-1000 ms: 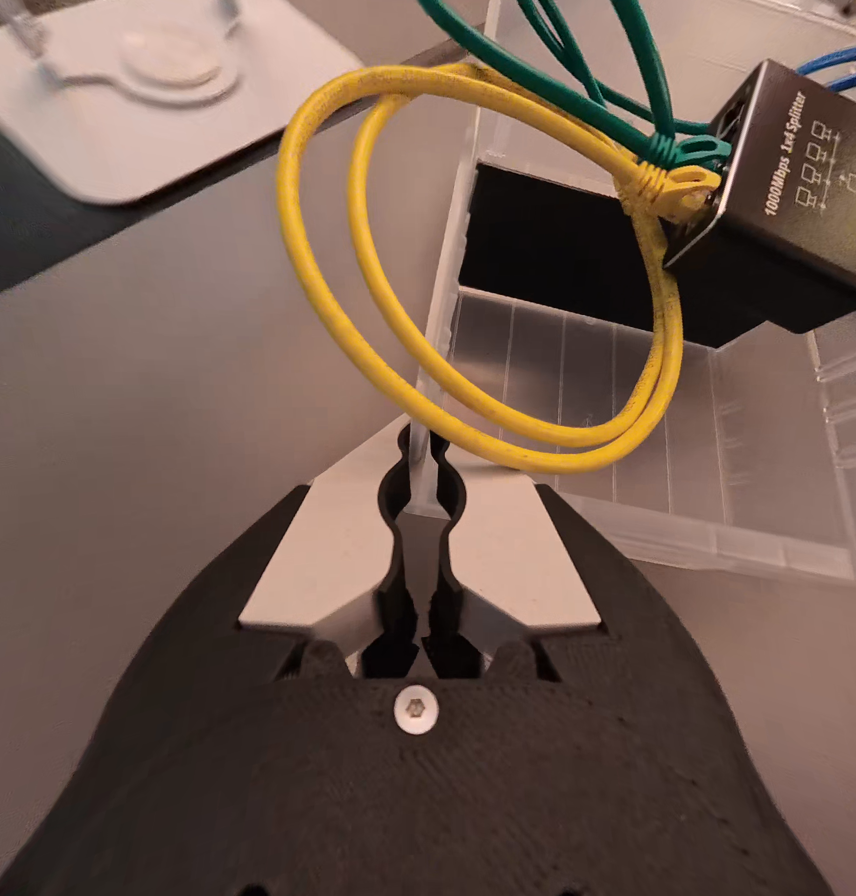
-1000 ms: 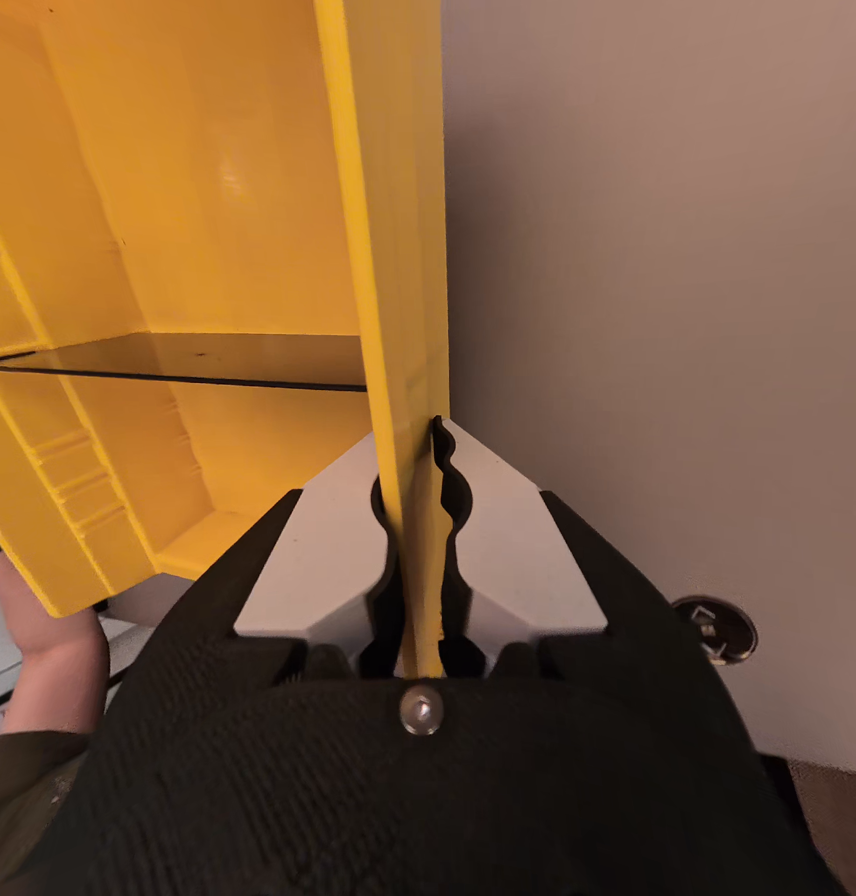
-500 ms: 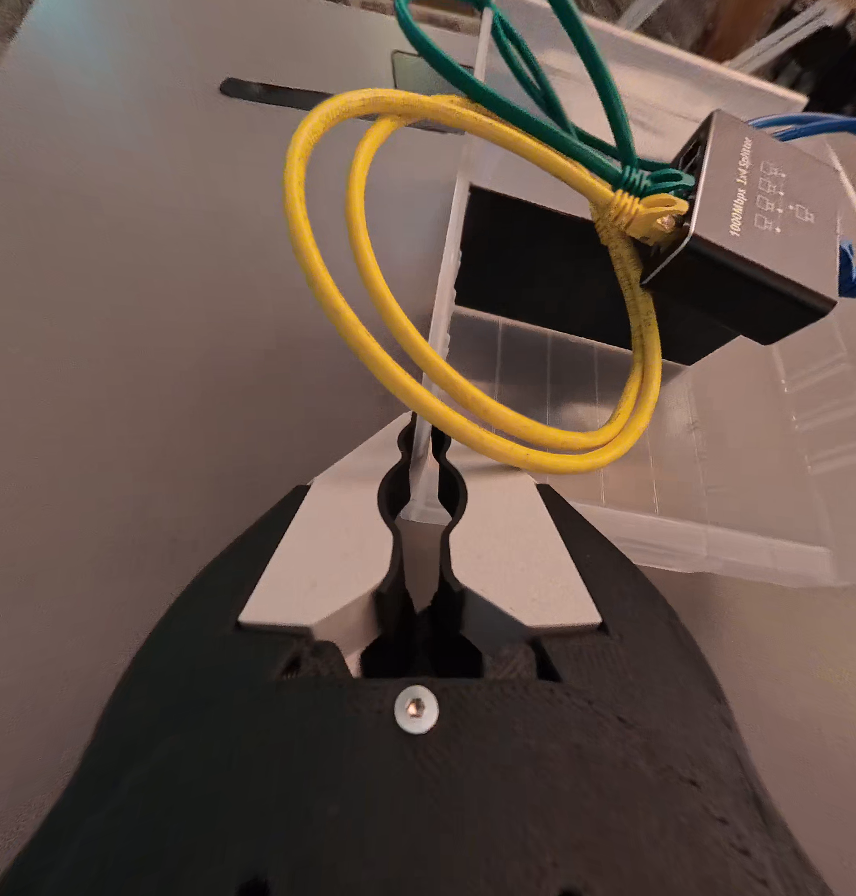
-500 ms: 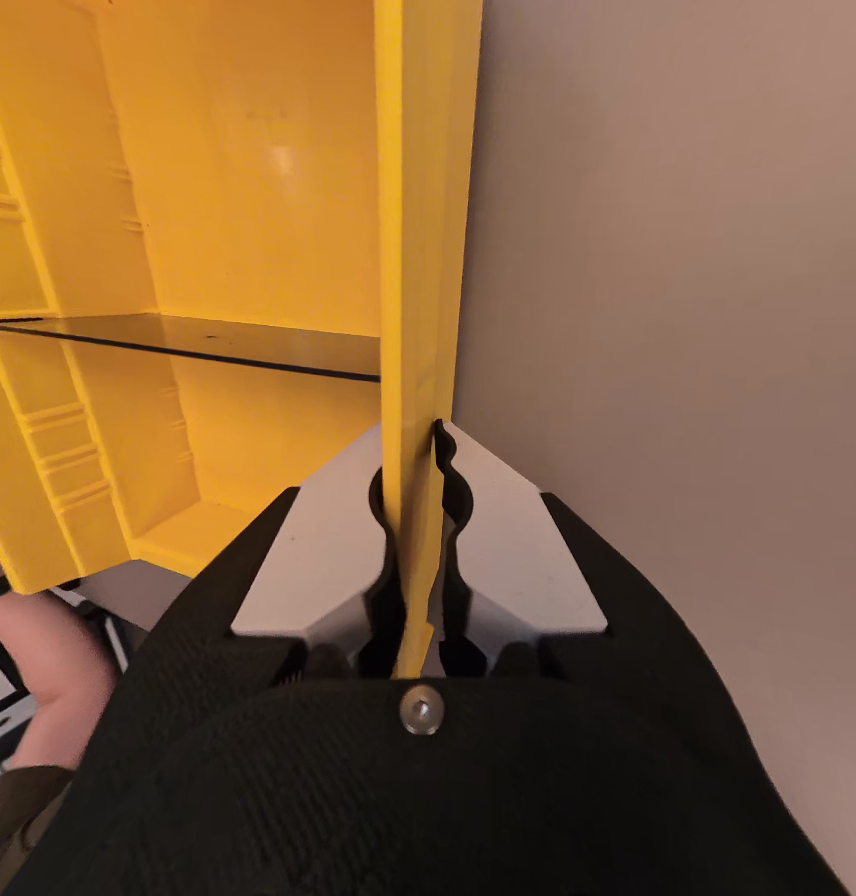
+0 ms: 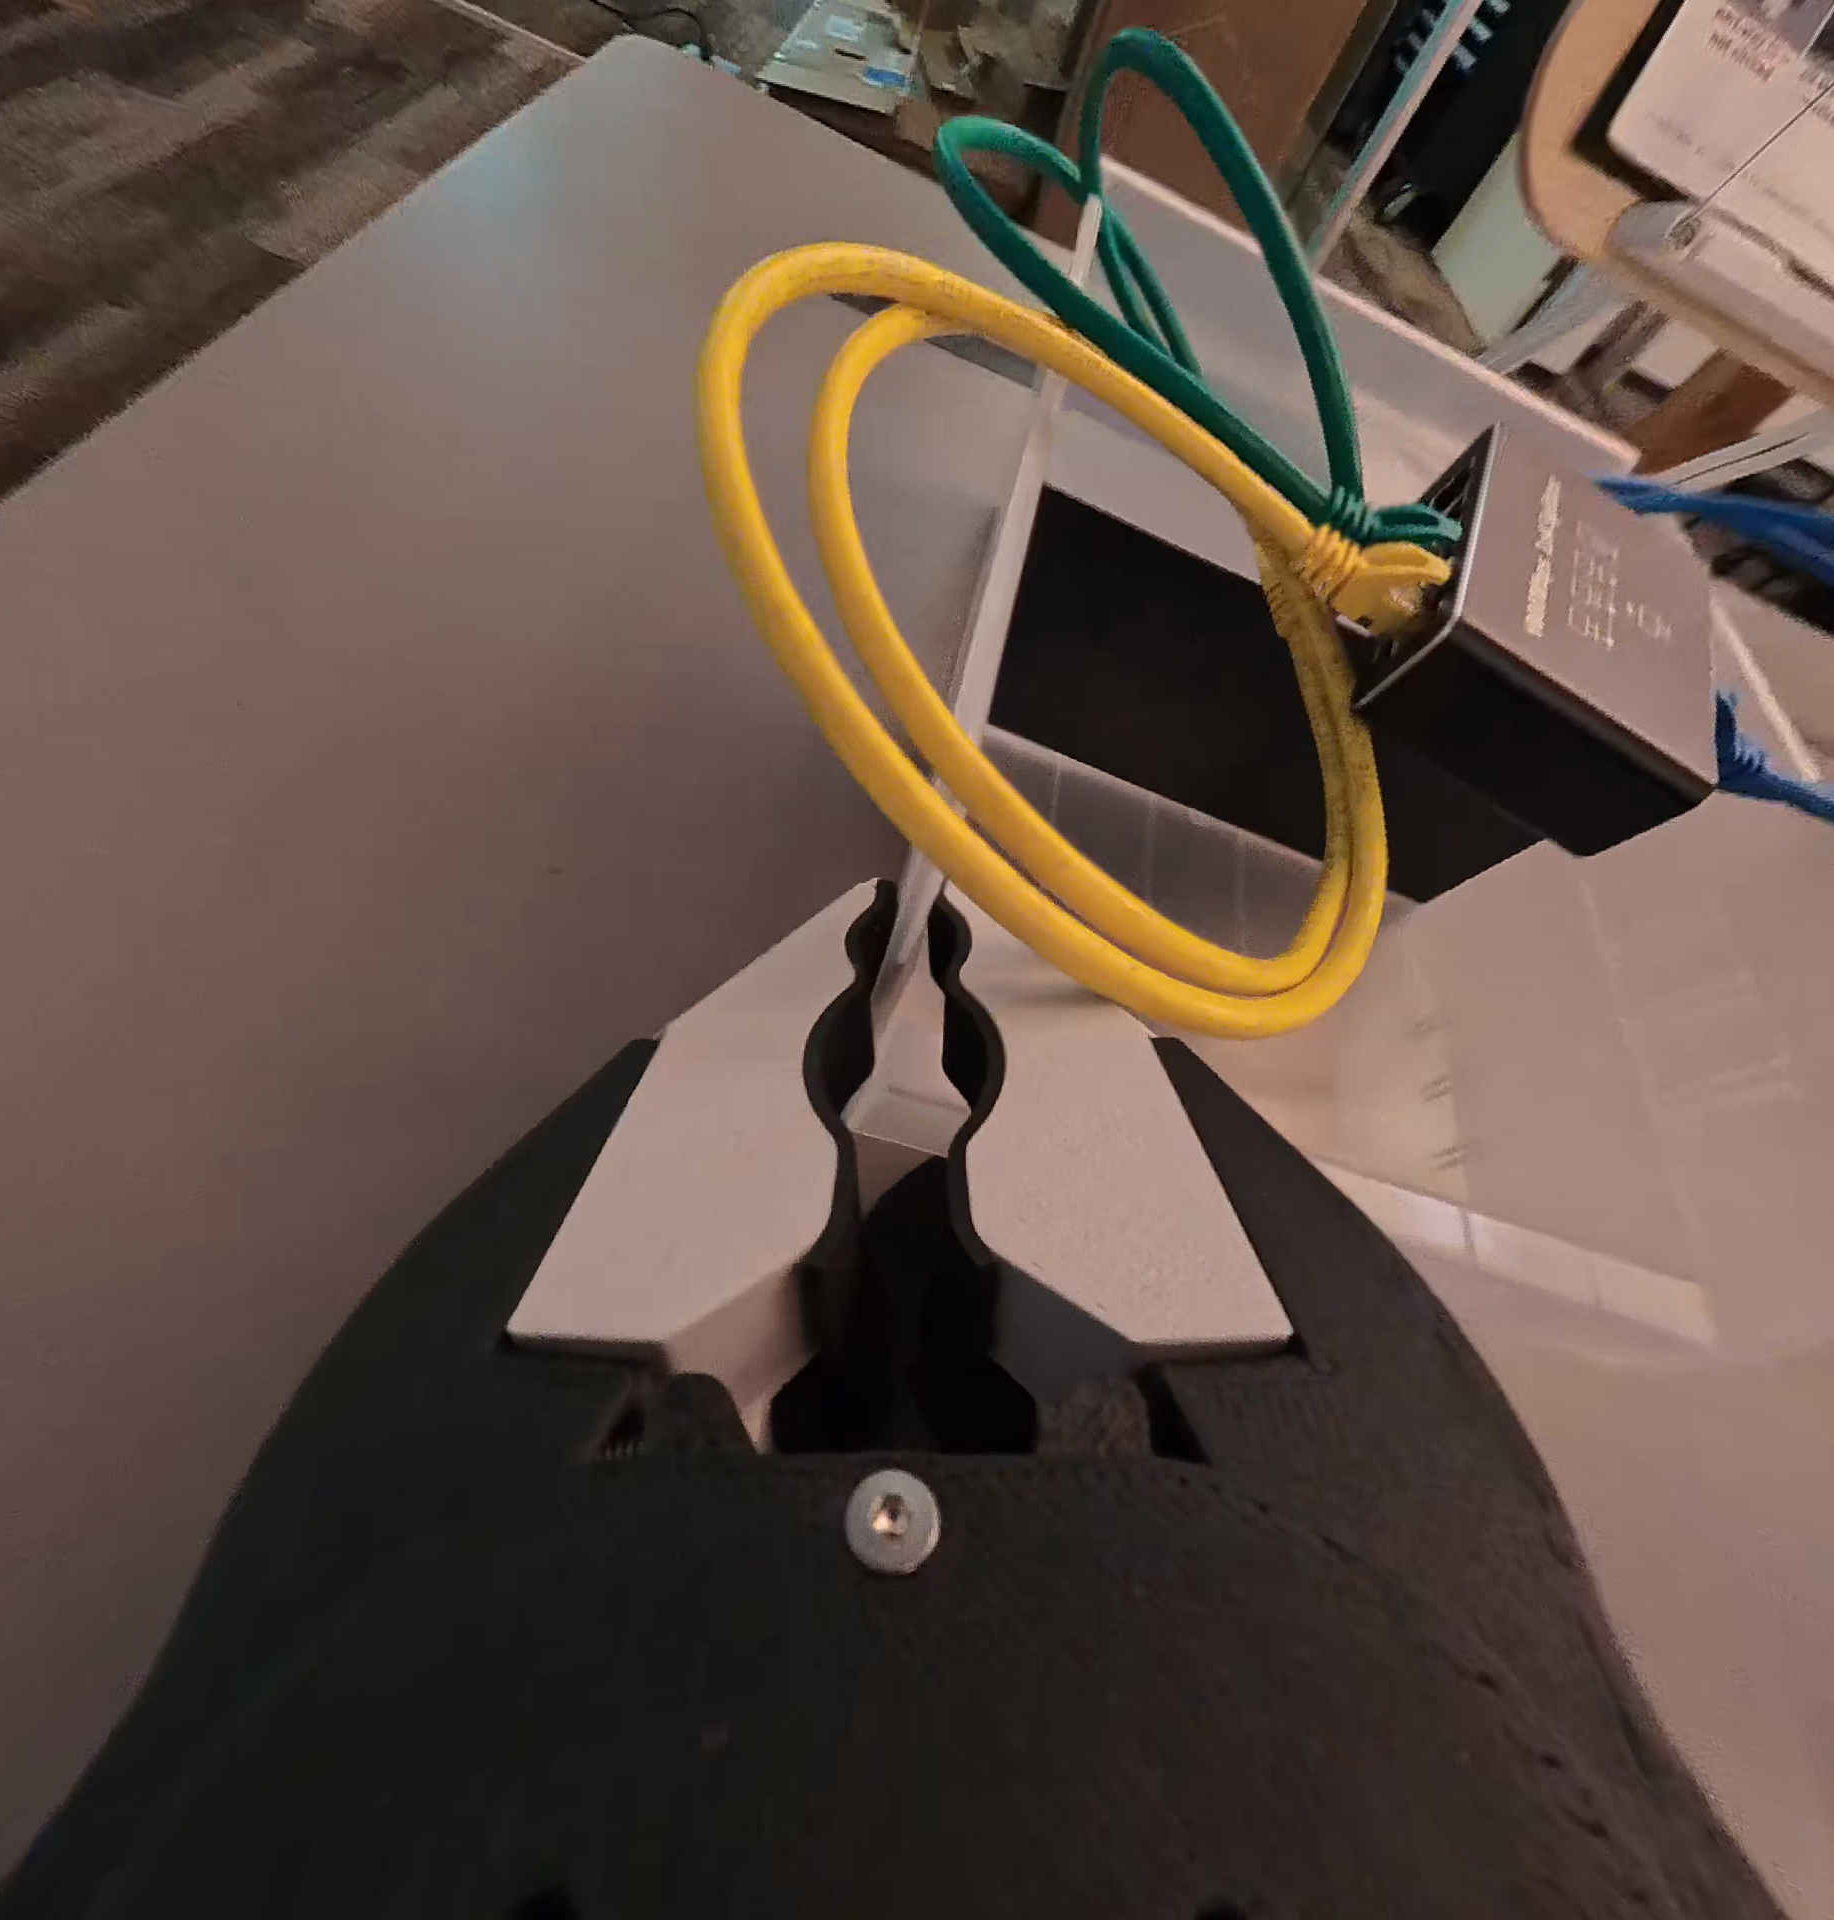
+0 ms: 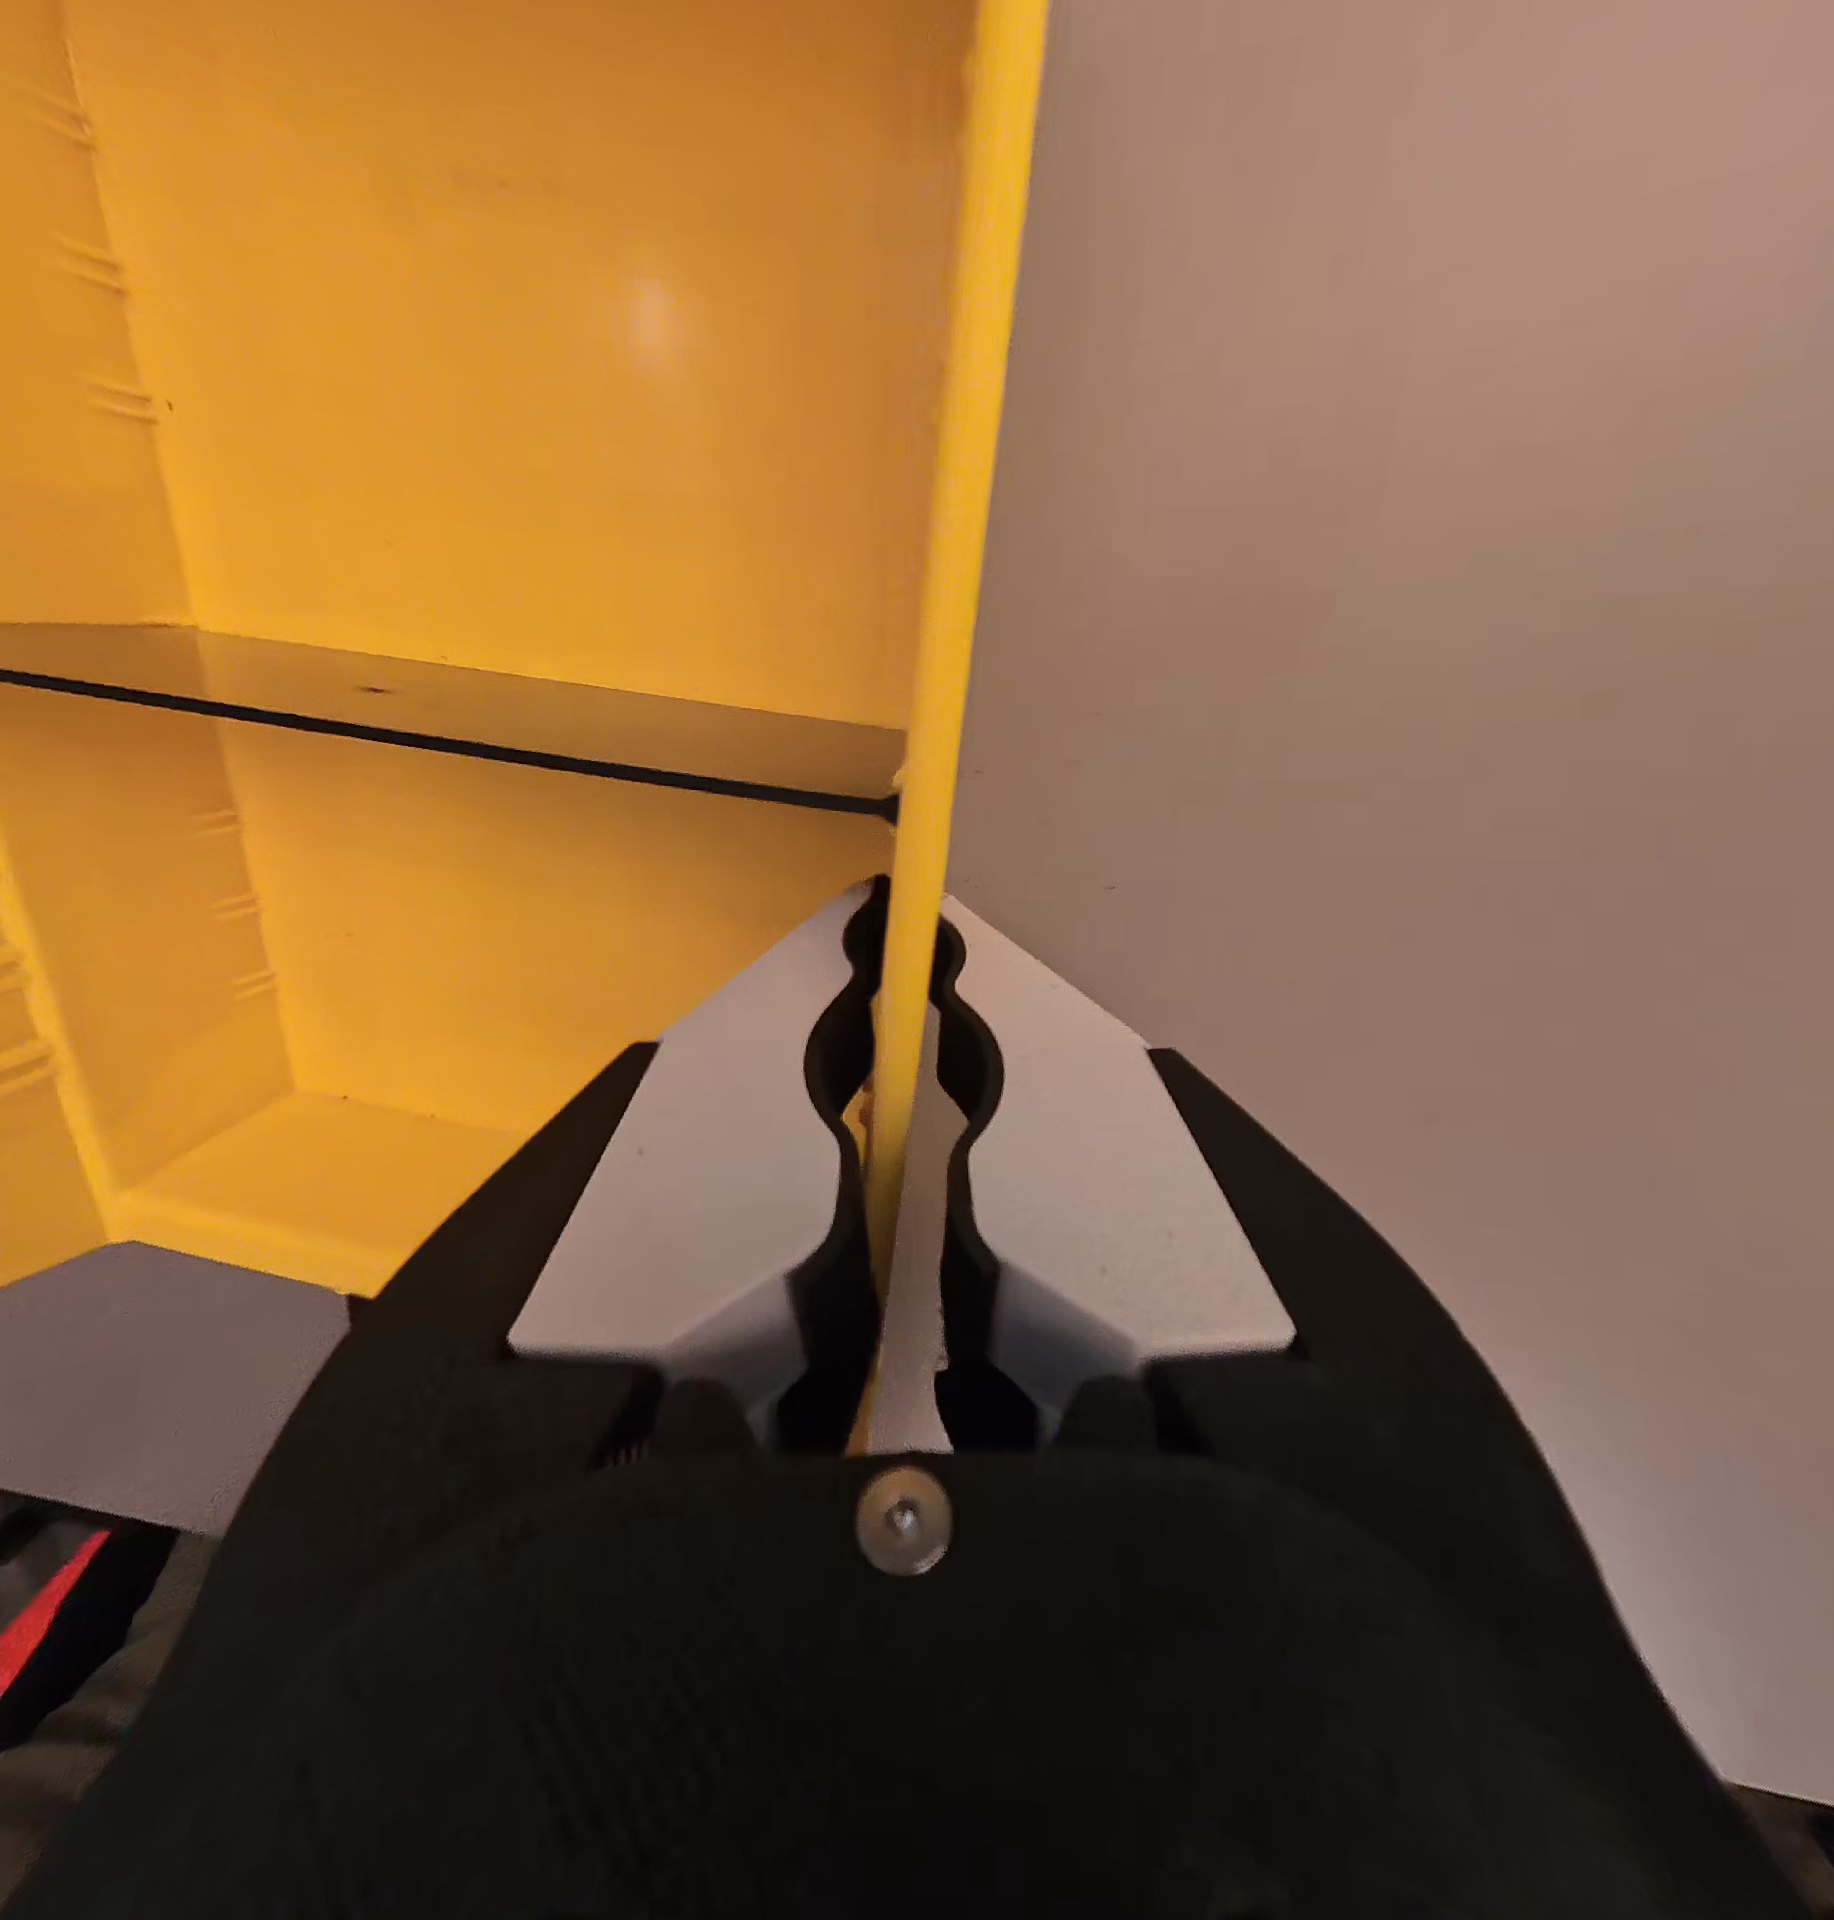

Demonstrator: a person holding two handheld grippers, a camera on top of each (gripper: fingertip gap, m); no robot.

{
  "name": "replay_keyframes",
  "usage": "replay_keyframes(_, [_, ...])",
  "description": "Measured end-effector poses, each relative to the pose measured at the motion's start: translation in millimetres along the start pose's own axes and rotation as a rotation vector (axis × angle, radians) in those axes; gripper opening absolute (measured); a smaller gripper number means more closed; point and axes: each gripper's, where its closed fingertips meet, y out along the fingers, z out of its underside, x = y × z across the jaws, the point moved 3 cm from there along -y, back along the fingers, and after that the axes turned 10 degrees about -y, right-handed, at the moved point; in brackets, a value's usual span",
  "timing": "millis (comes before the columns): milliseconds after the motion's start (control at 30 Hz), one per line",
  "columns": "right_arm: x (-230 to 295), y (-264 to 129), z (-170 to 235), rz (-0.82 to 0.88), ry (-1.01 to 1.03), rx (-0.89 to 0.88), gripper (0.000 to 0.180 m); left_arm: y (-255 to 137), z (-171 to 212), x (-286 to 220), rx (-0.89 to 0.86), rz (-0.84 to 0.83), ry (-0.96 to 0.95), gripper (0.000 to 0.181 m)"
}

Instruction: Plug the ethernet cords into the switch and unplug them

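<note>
In the left wrist view my left gripper [image 5: 908,940] is shut on the wall of a clear plastic bin [image 5: 1038,520]. A black switch box [image 5: 1578,665] sits in the bin, tilted. A looped yellow ethernet cord [image 5: 778,644] and a green cord [image 5: 1266,239] are plugged into its near face. Blue cords [image 5: 1775,540] leave its far side. In the right wrist view my right gripper [image 6: 905,914] is shut on the side wall of a yellow bin [image 6: 960,499] with a dark divider [image 6: 425,707] inside; that bin holds nothing that I can see.
A grey table top [image 5: 321,644] lies under the clear bin and shows in the right wrist view [image 6: 1464,623] too. Carpet [image 5: 113,187] lies beyond the table's far left edge. Furniture and clutter [image 5: 1671,208] stand at the back right. Left tips to right tips: about 75 cm.
The left gripper has swung with the clear bin, so the table's far edge and the room behind now show. The right gripper has shifted with the yellow bin; the person's arm has left that view.
</note>
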Motion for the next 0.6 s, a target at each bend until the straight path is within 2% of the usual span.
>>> replay_keyframes(33, [0.7,0.1,-0.2,0.009,-0.009,0.001,0.003,-1.0,1.0,-0.8,-0.006,-0.024,0.020,0.004])
replay_keyframes(267, [8.8,2.8,-6.1,0.028,-0.116,-0.012,0.006,-4.5,9.8,-14.4,-0.018,-0.029,0.062,0.004])
replay_keyframes(333, [9.4,-0.7,-6.4,0.006,-0.130,-0.040,0.008,-11.0,9.5,-18.9,-0.021,0.014,0.103,0.014])
replay_keyframes(500, [7.5,-35.7,-16.7,0.049,-0.212,-0.195,0.010,-40.8,-8.4,-21.5,-0.169,0.010,0.175,0.017])
replay_keyframes(600, [6.9,-61.2,-18.8,0.128,-0.310,-0.272,0.005,-45.8,-8.6,-16.0,-0.150,-0.016,0.188,0.038])
